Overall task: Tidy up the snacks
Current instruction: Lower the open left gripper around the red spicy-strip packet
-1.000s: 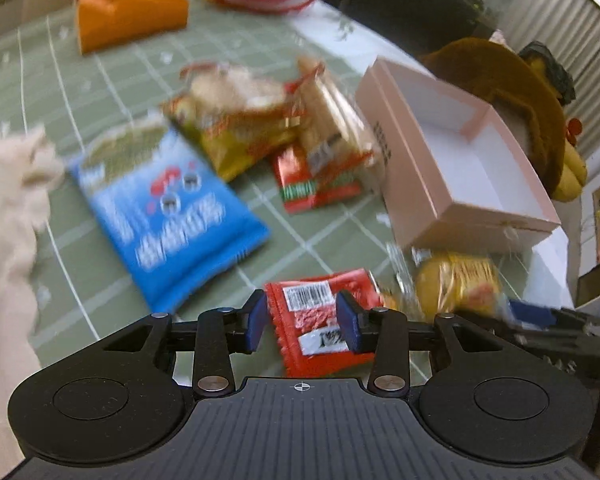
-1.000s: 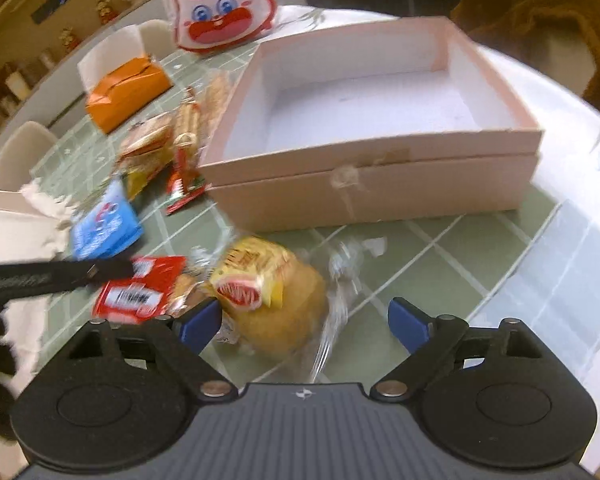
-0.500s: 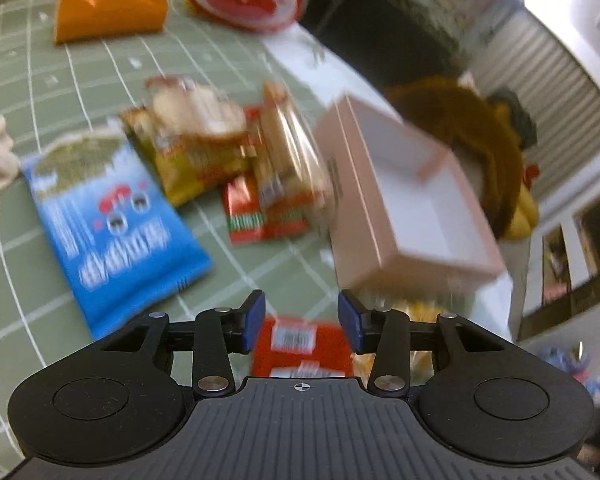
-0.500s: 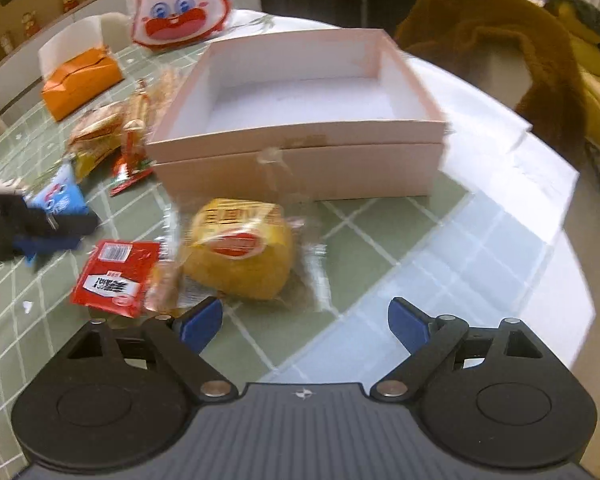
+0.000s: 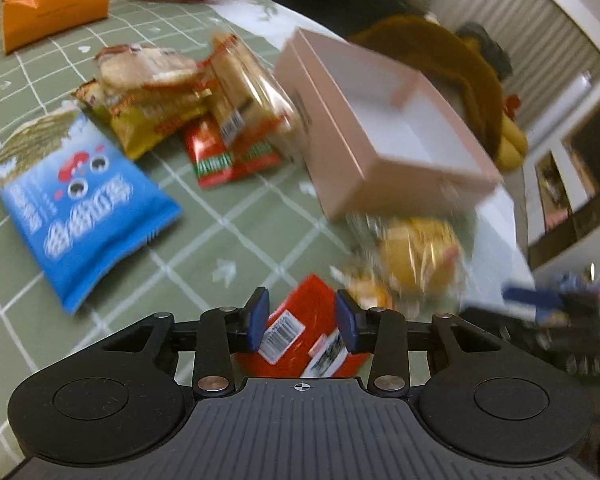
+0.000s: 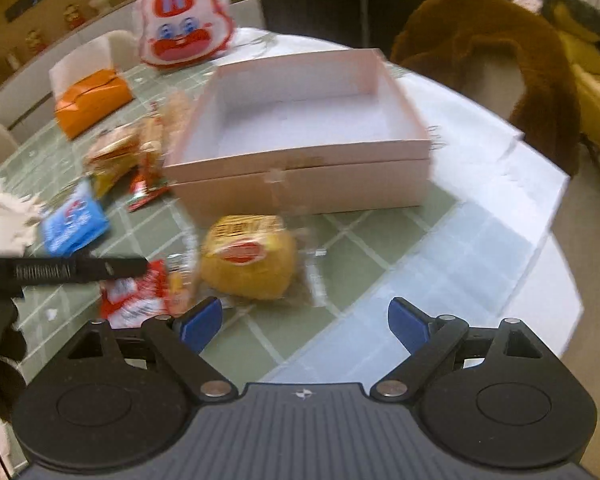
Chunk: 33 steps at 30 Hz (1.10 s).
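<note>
snacks are lying scattered on a green checked tablecloth (image 5: 228, 216) beside an open pink box (image 6: 300, 152), which is sitting with nothing visible inside it. the left gripper (image 5: 302, 316) is hanging low over a red packet (image 5: 308, 332) with a barcode label – its jaws have just been closing and are standing at a middling gap, the packet showing between the blue pads though the pads are not pressing on it. just beyond, a yellow bun in clear wrap (image 6: 248, 260) is lying near the box's front wall, touching or almost touching the red packet's edge. the right gripper (image 6: 304, 324) is hovering in front of that bun with its jaws standing wide and nothing between them. farther to the left of the box, a blue bag (image 5: 76, 204) is lying flat and apart from a small heap – a yellow-and-red crisp bag (image 5: 148, 104), a clear-wrapped stack of biscuits (image 5: 248, 100) and another red sachet (image 5: 216, 156) partly under them, the biscuits resting close against the box's side. an orange tissue pack (image 5: 52, 4) and a rabbit-face pouch (image 6: 184, 36) are sitting at the far edge of the table, and a brown fuzzy coat (image 6: 500, 64) is draped over a chair behind the box.
</note>
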Each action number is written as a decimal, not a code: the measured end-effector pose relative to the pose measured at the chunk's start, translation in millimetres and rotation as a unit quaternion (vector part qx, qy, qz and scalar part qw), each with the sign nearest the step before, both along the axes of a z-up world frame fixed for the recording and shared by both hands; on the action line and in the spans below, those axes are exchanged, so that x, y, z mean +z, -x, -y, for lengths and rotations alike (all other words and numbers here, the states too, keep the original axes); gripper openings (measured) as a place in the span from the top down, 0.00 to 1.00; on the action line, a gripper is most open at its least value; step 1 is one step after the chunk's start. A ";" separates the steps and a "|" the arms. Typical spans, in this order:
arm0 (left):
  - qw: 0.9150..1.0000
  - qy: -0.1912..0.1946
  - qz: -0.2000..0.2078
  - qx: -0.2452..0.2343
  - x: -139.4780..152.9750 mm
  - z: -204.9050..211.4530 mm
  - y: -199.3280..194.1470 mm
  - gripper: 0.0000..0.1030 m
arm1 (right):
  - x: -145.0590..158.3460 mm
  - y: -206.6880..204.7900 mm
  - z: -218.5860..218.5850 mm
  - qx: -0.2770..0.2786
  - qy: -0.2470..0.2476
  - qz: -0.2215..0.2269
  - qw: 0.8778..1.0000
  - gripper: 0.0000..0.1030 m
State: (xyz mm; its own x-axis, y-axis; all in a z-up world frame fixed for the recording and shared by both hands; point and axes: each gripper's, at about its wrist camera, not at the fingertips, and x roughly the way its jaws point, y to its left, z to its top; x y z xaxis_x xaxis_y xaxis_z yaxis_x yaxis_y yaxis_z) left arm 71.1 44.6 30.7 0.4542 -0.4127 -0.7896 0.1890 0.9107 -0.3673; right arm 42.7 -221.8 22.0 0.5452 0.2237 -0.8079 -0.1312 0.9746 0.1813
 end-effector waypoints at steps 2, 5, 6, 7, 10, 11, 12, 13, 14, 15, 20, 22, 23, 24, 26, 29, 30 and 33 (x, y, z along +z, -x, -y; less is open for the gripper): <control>1.000 -0.011 0.003 -0.015 0.5 1.3 11.2 0.60 | 0.1 0.4 -11.7 0.011 0.007 0.005 1.000 0.12; 0.999 -0.038 0.011 -0.033 0.3 3.9 29.2 0.60 | 3.7 -6.7 -20.3 0.006 0.001 0.019 1.000 0.12; 0.998 -0.052 0.016 -0.038 0.6 6.4 34.2 0.60 | 4.3 -11.7 -20.9 0.005 -0.003 0.022 1.000 0.12; 0.997 -0.062 0.021 -0.040 0.7 7.7 38.1 0.60 | 3.8 -20.3 -21.1 0.003 -0.003 0.023 1.000 0.12; 0.995 -0.080 0.030 -0.044 0.5 14.7 47.1 0.60 | -6.9 -44.2 -15.8 -0.002 0.008 -0.013 1.000 0.12; 0.995 -0.081 0.034 -0.045 0.3 17.0 50.0 0.60 | -9.9 -46.0 -12.2 -0.002 0.017 -0.020 1.000 0.12; 0.995 -0.080 0.036 -0.046 0.6 18.2 52.4 0.60 | -11.2 -43.8 -8.5 -0.004 0.029 -0.018 0.999 0.12; 0.995 -0.082 0.039 -0.048 -0.6 21.6 53.3 0.59 | -12.5 -39.0 -3.9 -0.011 0.054 -0.012 0.998 0.12; 0.994 -0.087 0.043 -0.048 -1.2 24.3 54.1 0.59 | -14.0 -32.6 1.2 -0.018 0.081 -0.001 0.997 0.12; 0.993 -0.093 0.047 -0.048 -1.6 27.2 53.9 0.59 | -16.2 -27.4 6.2 -0.022 0.102 0.006 0.995 0.12; 0.992 -0.104 0.059 -0.043 -1.2 43.8 44.7 0.54 | -27.2 -21.0 25.7 -0.020 0.108 -0.003 0.994 0.12; 0.990 -0.113 0.066 -0.053 -3.2 52.6 40.1 0.49 | -30.5 -21.4 32.1 -0.022 0.084 -0.015 0.996 0.12; 0.988 -0.121 0.070 -0.060 -3.3 58.4 38.9 0.49 | -32.5 -20.5 33.5 -0.024 0.074 -0.022 0.997 0.12; 0.987 -0.124 0.071 -0.067 -3.3 62.8 38.6 0.48 | -36.1 -19.8 35.2 -0.025 0.062 -0.031 0.997 0.12; 0.987 -0.124 0.072 -0.077 -4.2 67.4 37.1 0.48 | -42.5 -17.3 34.8 -0.024 0.054 -0.033 0.998 0.08; 0.985 -0.125 0.076 -0.088 -4.9 69.0 37.3 0.48 | -46.7 -9.5 34.4 -0.027 0.055 -0.021 0.998 0.03; 0.985 -0.124 0.078 -0.090 -5.1 68.3 37.8 0.48 | -47.6 -8.1 34.0 -0.026 0.055 -0.017 0.998 0.02; 0.985 -0.122 0.082 -0.089 -6.0 68.3 39.3 0.47 | -50.5 -6.0 34.2 -0.026 0.055 -0.005 0.998 0.00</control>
State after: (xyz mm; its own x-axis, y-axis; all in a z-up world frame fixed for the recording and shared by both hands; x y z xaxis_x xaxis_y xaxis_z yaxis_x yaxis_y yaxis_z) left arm 31.8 -23.7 24.8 0.5220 -0.3043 -0.7968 0.3927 0.9150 -0.0922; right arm 48.7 -256.1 -28.5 0.5451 0.1042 -0.8319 -0.0781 0.9942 0.0734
